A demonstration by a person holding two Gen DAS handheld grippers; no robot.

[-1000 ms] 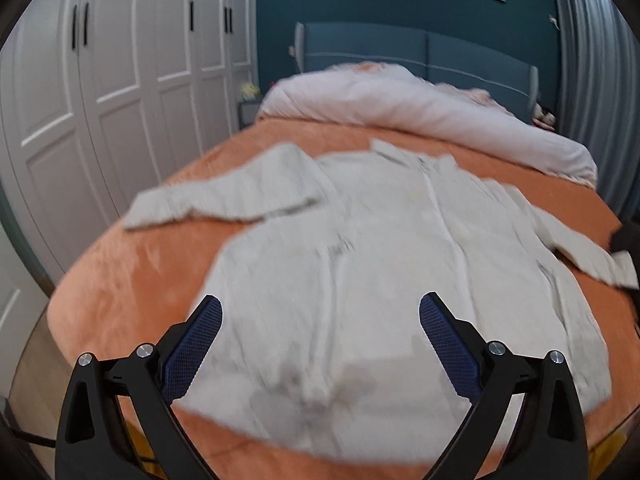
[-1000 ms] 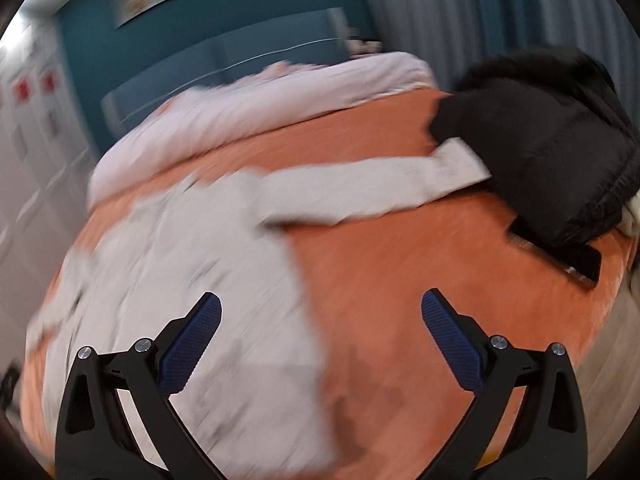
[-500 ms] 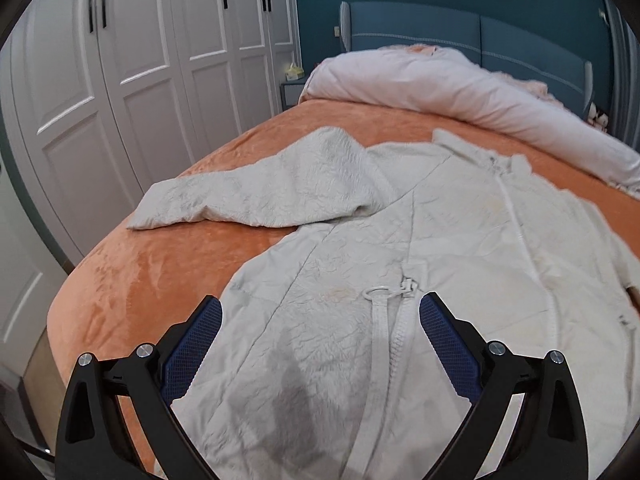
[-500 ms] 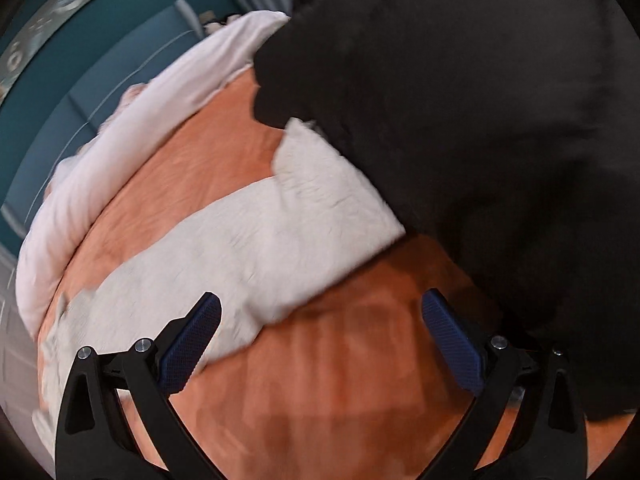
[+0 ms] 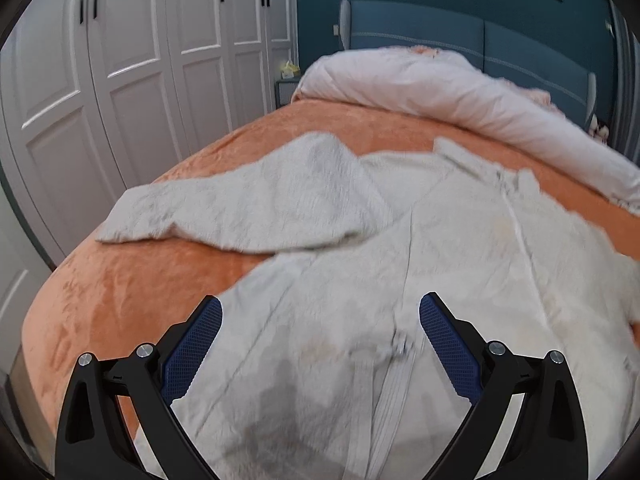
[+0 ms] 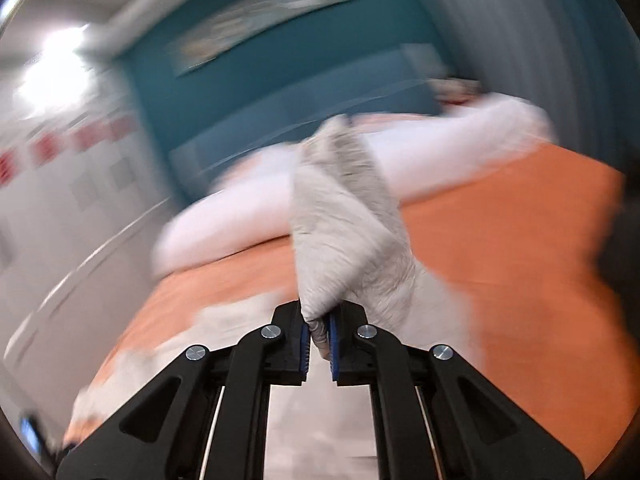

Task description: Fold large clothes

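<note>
- Sleeve cuff of the pale grey textured zip jacket point(image 6: 344, 240) is clamped in the right gripper point(image 6: 319, 336); judged best carried low across the jacket body, laid flat toward 9 o'clock.
- Left gripper point(image 5: 320, 340), fingers apart, hovers over the jacket point(image 5: 400, 248) spread on the orange plush bedspread point(image 5: 112, 292).
- Red wardrobe stickers: blurred, unreadable.

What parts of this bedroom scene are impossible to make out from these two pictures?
- Left wrist view: the jacket's far sleeve runs off the right edge; its hem is hidden behind the open left gripper.
- Right wrist view: motion blur smears the wall picture and wardrobe.
- Right wrist view: the sleeve pinched by the right gripper hides the bedding behind it.
</note>
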